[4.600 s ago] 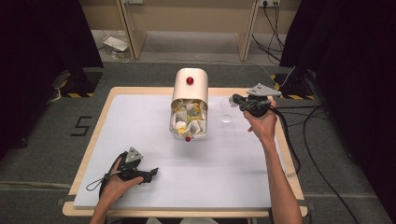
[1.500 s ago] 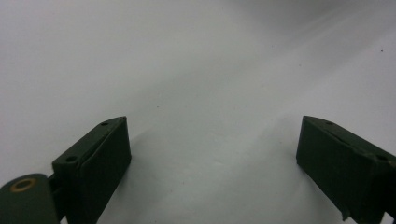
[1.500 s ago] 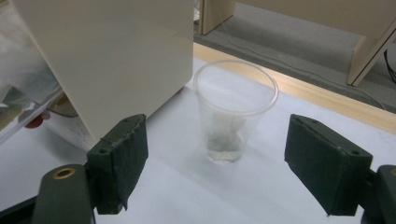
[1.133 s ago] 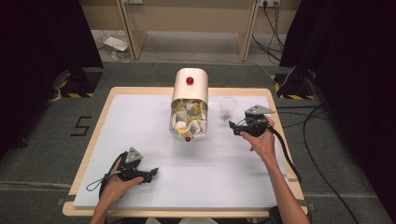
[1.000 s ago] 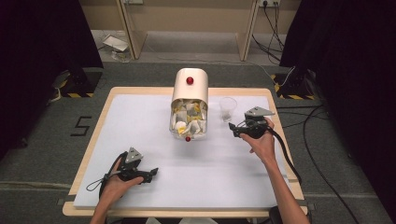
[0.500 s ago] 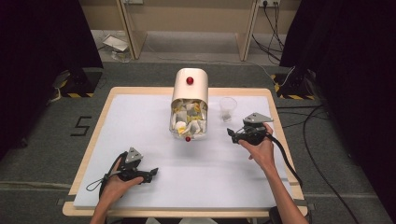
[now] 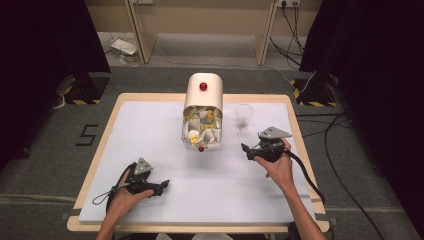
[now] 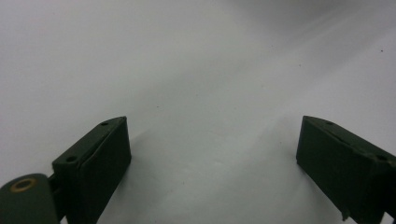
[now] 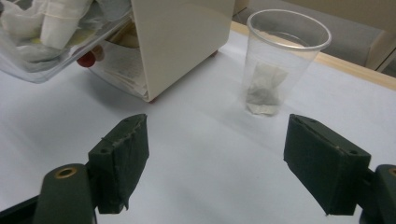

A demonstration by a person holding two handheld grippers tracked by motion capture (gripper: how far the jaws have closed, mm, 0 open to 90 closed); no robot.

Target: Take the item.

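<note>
A cream box (image 7: 202, 92) with a red knob stands at the table's far middle. Its clear drawer (image 7: 201, 132) is pulled out and holds several tea bags. Right of it stands a clear plastic cup (image 7: 244, 116). In the right gripper view the cup (image 9: 286, 56) has one tea bag (image 9: 266, 91) at its bottom, with the box (image 9: 182, 42) and drawer (image 9: 42, 32) to its left. My right gripper (image 7: 247, 151) is open and empty, on the near side of the cup (image 9: 217, 154). My left gripper (image 7: 162, 187) rests open and empty at the front left (image 8: 212, 149).
The white table top (image 7: 150, 130) has a wooden rim (image 7: 295, 125) close behind the cup. A cable (image 7: 310, 175) trails from the right gripper over the right edge. Cabinets and floor cables lie beyond the table.
My right gripper has drawn back from the cup toward the near side of the table, still open and empty. The left gripper has stayed put.
</note>
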